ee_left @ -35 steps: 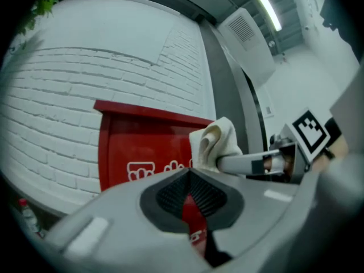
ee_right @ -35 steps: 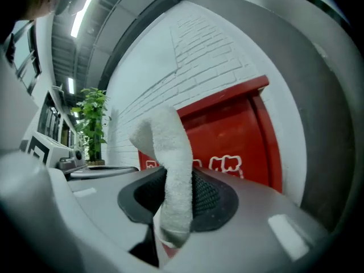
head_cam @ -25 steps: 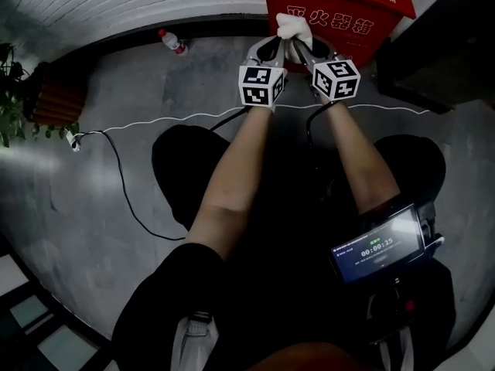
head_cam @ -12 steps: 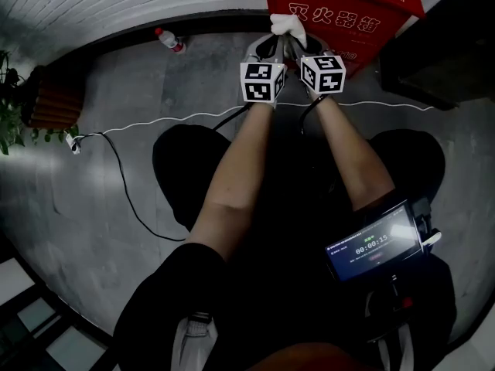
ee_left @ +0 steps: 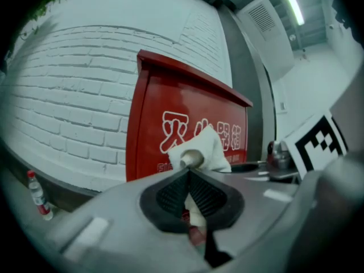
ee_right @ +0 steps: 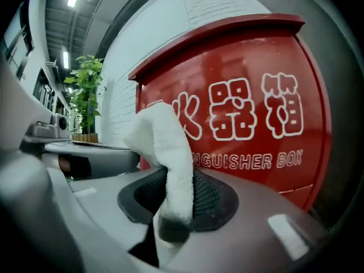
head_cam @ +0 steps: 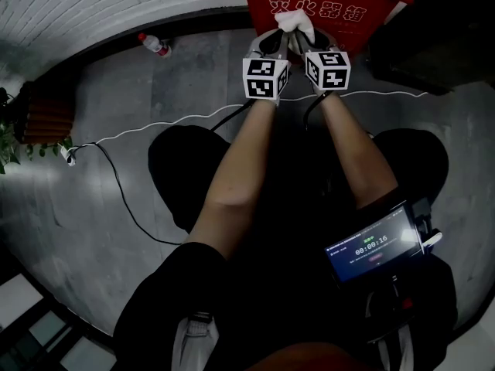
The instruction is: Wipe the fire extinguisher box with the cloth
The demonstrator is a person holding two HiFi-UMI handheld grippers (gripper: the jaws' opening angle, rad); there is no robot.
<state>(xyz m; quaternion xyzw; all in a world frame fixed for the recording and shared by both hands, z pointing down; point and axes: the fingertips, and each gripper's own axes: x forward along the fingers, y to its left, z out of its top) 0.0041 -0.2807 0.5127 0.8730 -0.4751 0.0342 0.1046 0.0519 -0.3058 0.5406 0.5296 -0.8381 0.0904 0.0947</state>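
The red fire extinguisher box [head_cam: 325, 6] stands against the white brick wall at the top of the head view; its front with white lettering fills both gripper views [ee_left: 187, 129] [ee_right: 250, 107]. A white cloth [head_cam: 295, 23] is bunched in front of it, pinched from both sides. My left gripper [head_cam: 280, 43] is shut on the cloth [ee_left: 202, 147]. The right gripper [head_cam: 303, 43] is shut on it too, the cloth [ee_right: 168, 152] rising between its jaws. The two grippers sit side by side, almost touching, just short of the box face.
A plastic bottle [head_cam: 153, 45] lies on the grey floor by the wall to the left. A white cable [head_cam: 155, 126] runs across the floor. A potted plant [head_cam: 11, 141] stands far left. A dark cabinet [head_cam: 433, 37] flanks the box on the right. A phone [head_cam: 377, 242] shows a timer.
Both grippers with the cloth have shifted slightly left then back right along the box front, and the right one has closed in on the left. The view has tilted down a little.
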